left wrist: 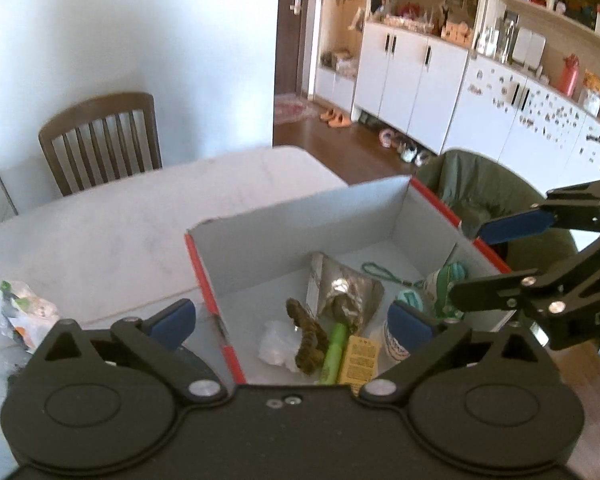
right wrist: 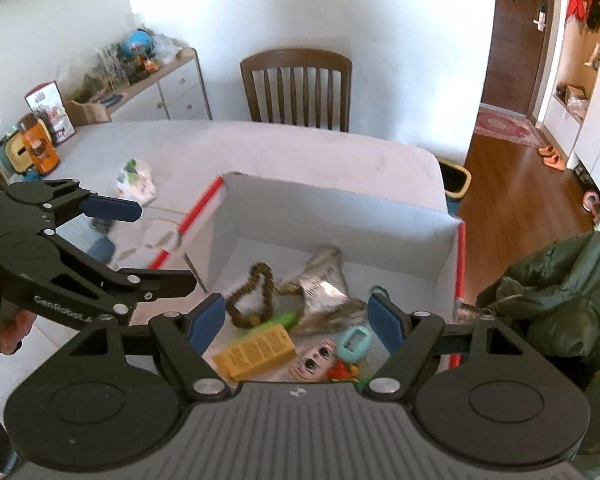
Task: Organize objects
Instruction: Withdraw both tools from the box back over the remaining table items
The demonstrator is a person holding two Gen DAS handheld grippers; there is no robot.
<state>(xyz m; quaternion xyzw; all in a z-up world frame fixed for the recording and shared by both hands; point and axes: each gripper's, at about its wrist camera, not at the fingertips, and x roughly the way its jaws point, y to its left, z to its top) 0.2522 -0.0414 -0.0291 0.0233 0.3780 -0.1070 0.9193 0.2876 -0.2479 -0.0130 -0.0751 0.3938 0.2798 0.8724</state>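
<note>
Pale desk [right wrist: 300,148] carries open red-edged cardboard box [right wrist: 340,208], crumpled plastic bag [right wrist: 134,180] well left of it, orange jar [right wrist: 40,150] at far-left edge.

Between my right fingers I see a yellow carton [right wrist: 254,350], a brown bead loop [right wrist: 252,300] and, I think, a teal gadget [right wrist: 354,345] inside the red-edged white box [right wrist: 340,208].

Count: 1 open box [right wrist: 340,216] on 1 table [right wrist: 300,148]; inside it 1 brown bead loop [right wrist: 256,300], 1 yellow carton [right wrist: 256,350], 1 green tube [left wrist: 334,354], 1 foil pouch [right wrist: 324,284], 1 teal gadget [right wrist: 354,344]; 1 crumpled wrapper [right wrist: 136,182] at 9 o'clock of box; 2 wooden chairs, one [right wrist: 296,88] at 12 o'clock.
</note>
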